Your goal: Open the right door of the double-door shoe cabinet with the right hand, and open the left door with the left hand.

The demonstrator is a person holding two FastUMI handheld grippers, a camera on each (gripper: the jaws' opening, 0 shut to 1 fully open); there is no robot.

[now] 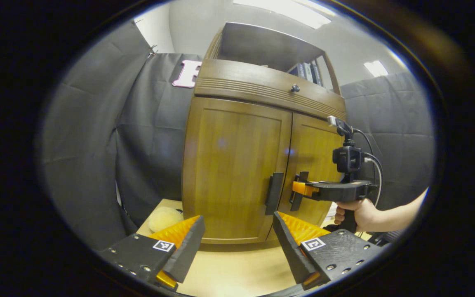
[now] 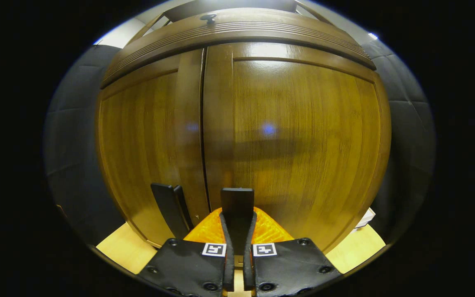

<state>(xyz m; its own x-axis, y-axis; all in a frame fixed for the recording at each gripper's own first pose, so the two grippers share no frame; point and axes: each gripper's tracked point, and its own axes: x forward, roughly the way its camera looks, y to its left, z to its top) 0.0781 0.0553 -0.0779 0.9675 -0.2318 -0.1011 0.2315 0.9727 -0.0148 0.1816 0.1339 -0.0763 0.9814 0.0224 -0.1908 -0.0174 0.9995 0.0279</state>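
A brown wooden double-door shoe cabinet [image 1: 237, 165] stands on a light tabletop, both doors closed. Each door has a dark vertical handle: the left door handle [image 1: 274, 193] and the right door handle [image 1: 301, 190]. In the right gripper view the right door handle [image 2: 237, 206] sits between my right gripper's [image 2: 237, 231] fingers, which are shut on it; the left door handle [image 2: 170, 208] is beside it. In the left gripper view my left gripper [image 1: 237, 235] stands open, a short way in front of the left door, with nothing between its fingers. A hand [image 1: 357, 214] holds the right gripper [image 1: 303, 189] at the handle.
A drawer with a small dark knob [image 1: 295, 88] tops the doors, with an open shelf holding books [image 1: 308, 71] above. A pale fuzzy object [image 1: 164, 218] lies on the table at the cabinet's left corner. Black cloth walls stand behind and to both sides.
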